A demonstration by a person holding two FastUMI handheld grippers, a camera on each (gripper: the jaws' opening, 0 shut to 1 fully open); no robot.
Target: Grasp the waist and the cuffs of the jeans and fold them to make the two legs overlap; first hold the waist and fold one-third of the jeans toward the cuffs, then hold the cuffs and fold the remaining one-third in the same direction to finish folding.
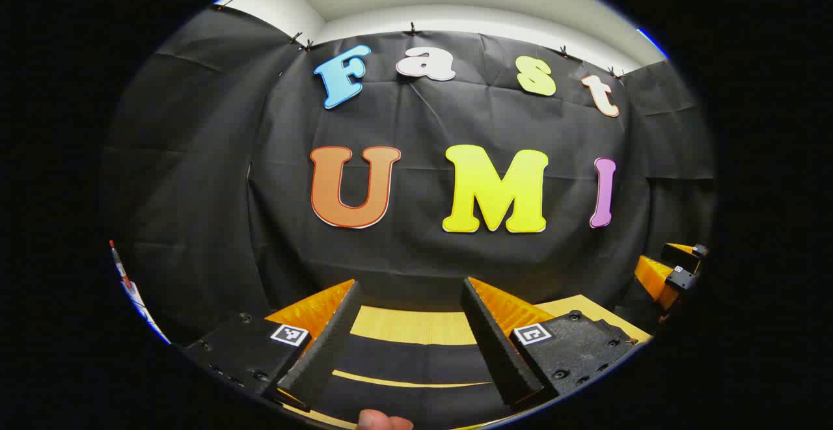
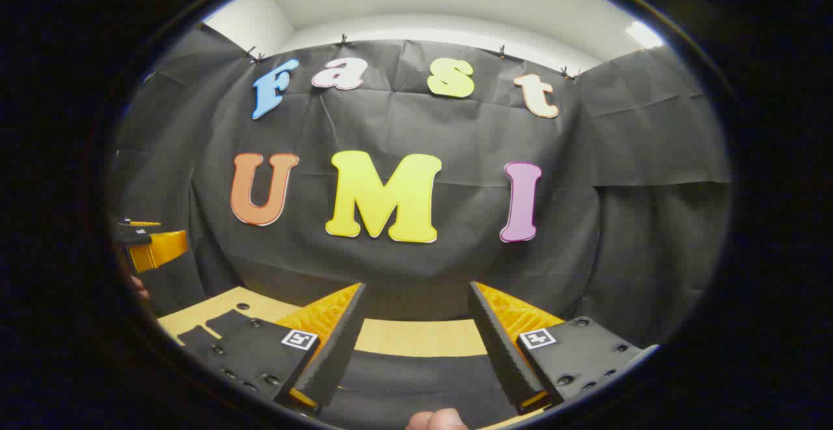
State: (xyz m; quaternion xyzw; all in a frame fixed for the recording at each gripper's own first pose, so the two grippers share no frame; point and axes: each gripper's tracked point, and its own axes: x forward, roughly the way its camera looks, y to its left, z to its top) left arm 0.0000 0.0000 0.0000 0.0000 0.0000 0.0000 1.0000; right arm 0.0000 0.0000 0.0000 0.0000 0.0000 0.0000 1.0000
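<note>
Dark, nearly black jeans [image 1: 416,360] lie flat on a light wooden table [image 1: 586,309], low between my fingers; a thin strip of table shows through a gap in the cloth. The same dark jeans [image 2: 416,378] lie under the right gripper, and more of the cloth reaches out to the left. My left gripper [image 1: 410,283] is held above the cloth, open and holding nothing. My right gripper [image 2: 416,285] is also open and holds nothing. Both point at the booth's back wall. Waist and cuffs cannot be told apart.
The right gripper [image 1: 677,274] shows at the far right of the left gripper view; the left gripper [image 2: 146,244] at the far left of the right gripper view. A fingertip [image 1: 384,421] [image 2: 436,419] shows at each view's bottom edge. The table [image 2: 416,337] ends near the back wall.
</note>
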